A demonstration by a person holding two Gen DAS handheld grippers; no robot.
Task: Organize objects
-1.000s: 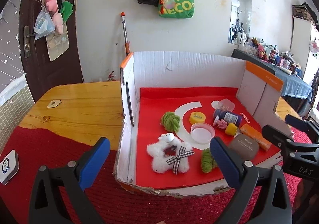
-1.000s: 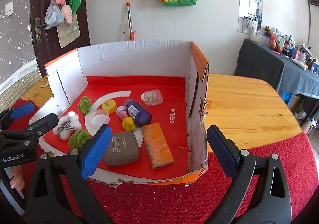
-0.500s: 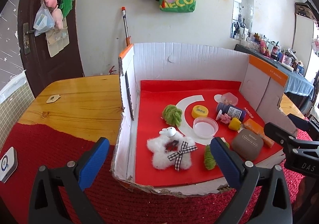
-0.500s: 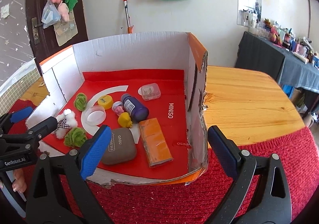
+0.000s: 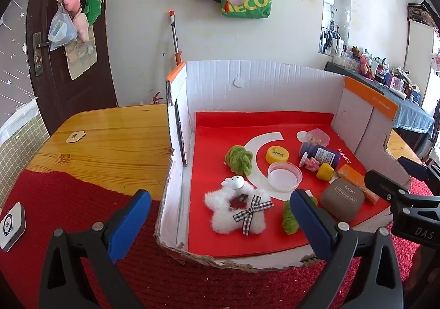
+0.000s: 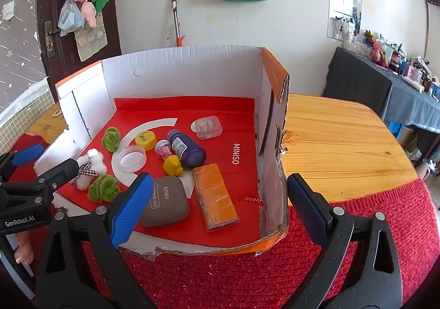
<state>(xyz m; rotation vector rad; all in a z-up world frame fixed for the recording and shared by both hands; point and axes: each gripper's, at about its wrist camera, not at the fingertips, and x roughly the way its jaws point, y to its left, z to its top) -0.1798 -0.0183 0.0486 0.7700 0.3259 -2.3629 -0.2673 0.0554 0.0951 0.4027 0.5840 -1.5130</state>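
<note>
mostly wooden table [image 6: 343, 144], red knitted cloth [image 6: 385, 215], cardboard box [image 5: 247, 83], both grippers [image 5: 220, 223] [image 6: 217, 207] wide, empty, white wall [image 5: 288, 42]

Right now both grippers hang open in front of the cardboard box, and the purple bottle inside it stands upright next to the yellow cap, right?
Not quite. The right wrist view shows the purple bottle lying on its side, not upright. The rest holds: it is beside the yellow cap in the cardboard box, and the left gripper and right gripper are open.
</note>
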